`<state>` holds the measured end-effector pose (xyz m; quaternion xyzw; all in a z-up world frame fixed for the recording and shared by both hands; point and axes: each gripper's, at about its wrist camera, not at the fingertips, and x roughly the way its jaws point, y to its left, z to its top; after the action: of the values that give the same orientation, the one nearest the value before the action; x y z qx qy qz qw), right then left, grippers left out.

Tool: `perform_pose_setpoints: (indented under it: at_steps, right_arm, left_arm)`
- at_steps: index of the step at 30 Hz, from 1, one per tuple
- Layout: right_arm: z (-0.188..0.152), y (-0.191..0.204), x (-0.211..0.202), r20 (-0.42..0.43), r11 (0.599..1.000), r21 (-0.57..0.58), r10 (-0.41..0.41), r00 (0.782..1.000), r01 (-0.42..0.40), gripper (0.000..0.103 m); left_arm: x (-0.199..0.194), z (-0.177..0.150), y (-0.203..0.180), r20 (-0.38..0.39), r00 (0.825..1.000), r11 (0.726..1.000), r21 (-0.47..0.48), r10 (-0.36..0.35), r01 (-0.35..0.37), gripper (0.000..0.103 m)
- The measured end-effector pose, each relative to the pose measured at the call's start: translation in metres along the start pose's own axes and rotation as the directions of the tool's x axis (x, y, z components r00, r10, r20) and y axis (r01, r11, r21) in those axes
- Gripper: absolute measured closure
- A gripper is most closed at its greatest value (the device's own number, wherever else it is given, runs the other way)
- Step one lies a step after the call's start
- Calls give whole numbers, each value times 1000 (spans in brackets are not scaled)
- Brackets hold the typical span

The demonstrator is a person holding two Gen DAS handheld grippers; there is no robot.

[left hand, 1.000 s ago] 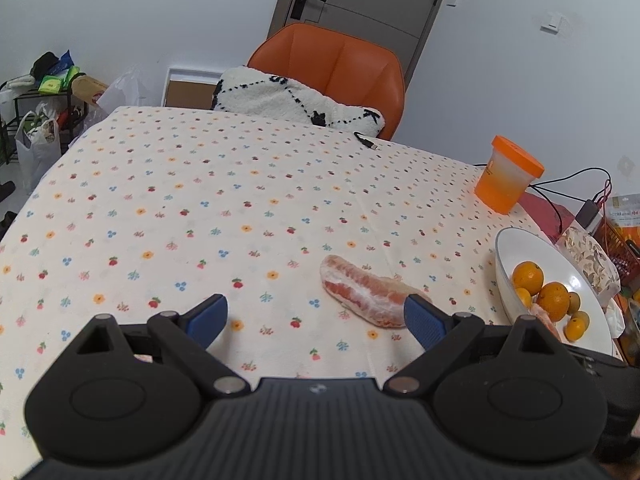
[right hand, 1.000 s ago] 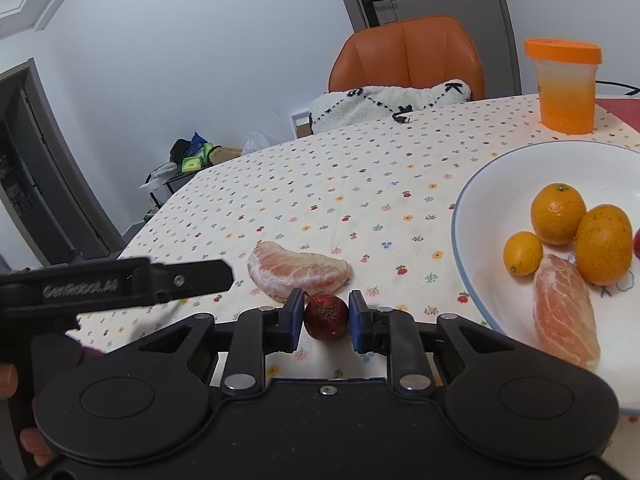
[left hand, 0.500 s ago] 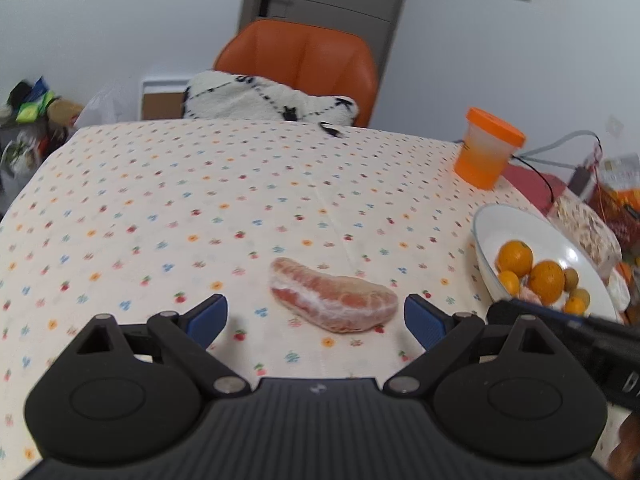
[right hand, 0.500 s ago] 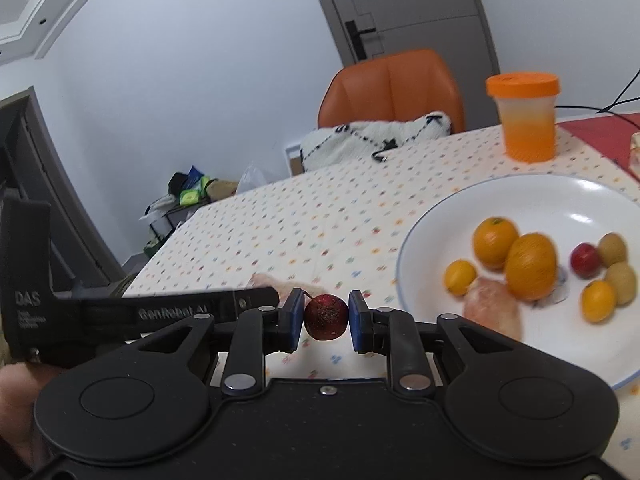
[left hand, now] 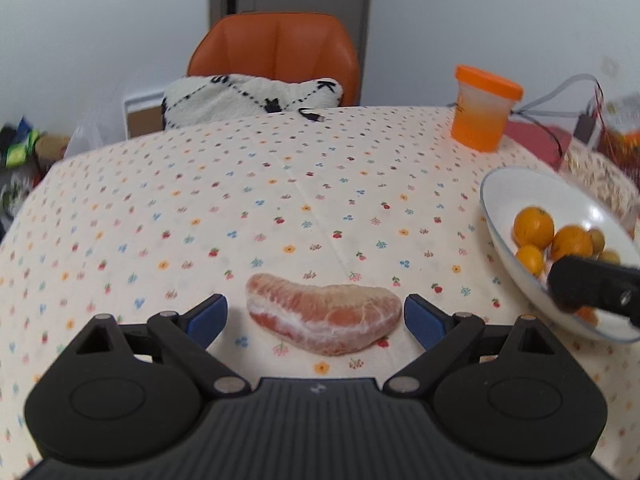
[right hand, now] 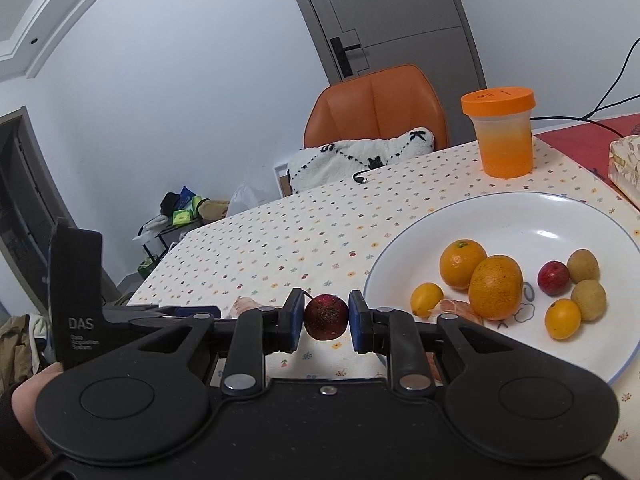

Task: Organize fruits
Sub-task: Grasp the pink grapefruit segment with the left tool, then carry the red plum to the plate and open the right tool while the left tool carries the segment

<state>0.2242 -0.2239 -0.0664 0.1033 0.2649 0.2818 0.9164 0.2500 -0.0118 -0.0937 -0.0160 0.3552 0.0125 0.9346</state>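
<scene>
A peeled pink pomelo segment [left hand: 325, 322] lies on the flowered tablecloth, between the spread fingers of my open left gripper [left hand: 316, 321]. My right gripper [right hand: 325, 318] is shut on a small dark red fruit [right hand: 325, 317], held above the cloth just left of the white bowl [right hand: 520, 216]. The bowl [left hand: 516, 188] holds oranges [right hand: 495, 287], small yellow and tan fruits, a red fruit [right hand: 553, 277] and a pomelo piece partly hidden behind the oranges. In the left wrist view, the right gripper's body [left hand: 592, 290] hangs over the bowl's near side.
An orange-lidded tub [left hand: 482, 108] stands at the table's far right, with cables and a red mat behind it. An orange chair [left hand: 276, 56] with a white cushion [left hand: 248, 98] is at the far edge. A patterned box [right hand: 626, 168] sits right of the bowl.
The left gripper has swung and closed in until the pomelo segment lies between its fingers. The right gripper, still holding the red fruit, has risen and moved toward the bowl.
</scene>
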Motion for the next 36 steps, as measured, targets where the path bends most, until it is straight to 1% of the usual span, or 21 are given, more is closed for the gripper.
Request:
perform_pose_setpoints:
  at_steps: [4, 7, 11, 13, 15, 18, 20, 26, 36]
  right_arm:
    - [1, -5, 1, 4, 1000, 7, -13, 1000, 13, 81]
    - [1, -7, 0, 8, 1000, 12, -28, 1000, 28, 81]
    - [0, -12, 0, 10, 999, 23, -44, 999, 44, 81]
    - [-1, -15, 0, 7, 998, 28, -51, 999, 50, 81]
    - [-1, -17, 0, 6, 998, 34, -55, 998, 55, 81]
    - [-2, -20, -3, 10, 997, 43, -61, 998, 61, 81]
    - [-2, -22, -5, 15, 997, 50, -67, 998, 66, 81]
    - [-2, -29, -12, 25, 995, 63, -80, 996, 78, 81]
    - [-3, -53, -26, 47, 987, 105, -126, 991, 121, 81]
  left_arm:
    - [9, 2, 0, -15, 1000, 1000, 16, -11, 12, 9]
    - [12, 2, -1, -5, 1000, 999, 37, -13, 13, 9]
    - [15, 3, -1, 6, 1000, 999, 21, -27, 27, 9]
    - [13, 3, 0, 19, 999, 999, 13, -29, 29, 15]
    - [12, 4, 3, 20, 999, 999, -8, -38, 38, 16]
    - [6, 6, 4, 25, 998, 998, -28, -52, 53, 16]
    - [-1, 8, 1, 49, 998, 999, -18, -43, 44, 16]
    - [-19, 17, -8, 96, 994, 998, -12, -61, 63, 16]
    - [-43, 29, -31, 143, 984, 995, 6, -104, 105, 16]
